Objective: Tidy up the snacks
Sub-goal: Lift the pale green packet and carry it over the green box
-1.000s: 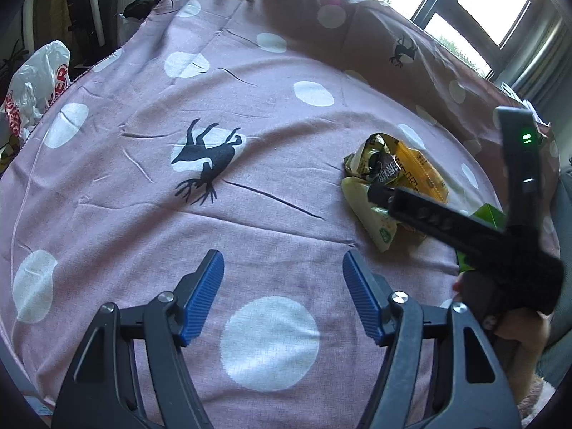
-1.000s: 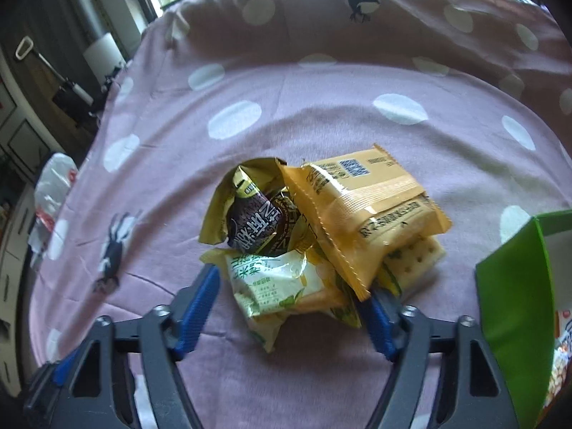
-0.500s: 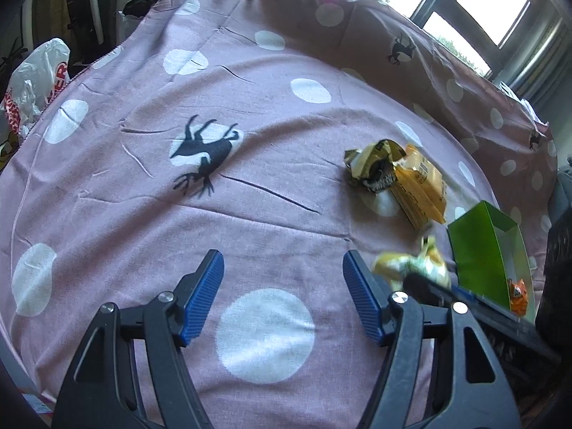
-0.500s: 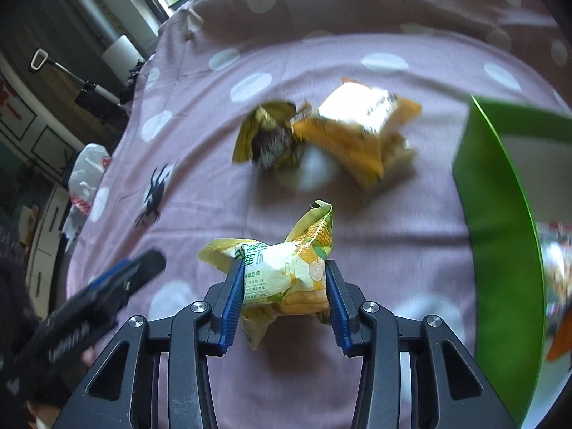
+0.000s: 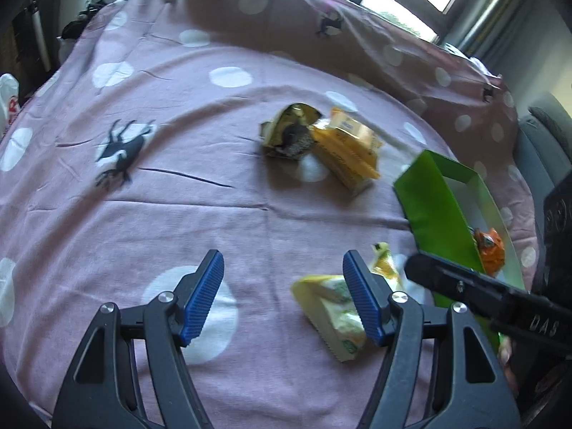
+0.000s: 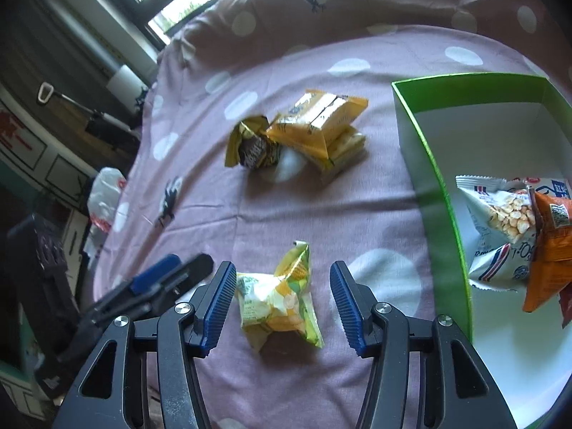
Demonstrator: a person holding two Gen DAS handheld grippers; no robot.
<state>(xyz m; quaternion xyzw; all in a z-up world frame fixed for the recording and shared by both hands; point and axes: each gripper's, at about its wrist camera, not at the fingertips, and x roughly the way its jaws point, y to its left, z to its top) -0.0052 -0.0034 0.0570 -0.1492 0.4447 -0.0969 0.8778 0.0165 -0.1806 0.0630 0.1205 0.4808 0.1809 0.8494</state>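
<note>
A yellow-green snack packet (image 6: 279,304) lies on the pink spotted cloth between the jaws of my right gripper (image 6: 281,268). The jaws are opening and the pads stand clear of it. To its right stands a green box (image 6: 439,193) holding a white packet (image 6: 500,214) and an orange packet (image 6: 550,250). Farther back lie a dark gold packet (image 6: 254,146) and an orange-yellow cracker packet (image 6: 318,121). My left gripper (image 5: 283,257) hovers open over the cloth, empty, with the yellow-green packet (image 5: 332,307) just behind its right finger.
The pink cloth (image 5: 178,214) with white dots and deer prints covers the whole surface. A white plastic bag (image 6: 103,200) hangs off the left edge. A grey seat (image 5: 543,150) stands beyond the green box (image 5: 432,200). Windows lie behind.
My right gripper lifted the yellow-green packet off the pile, carried it back near the green box, and its jaws have parted from it. The left gripper swung right, toward the box.
</note>
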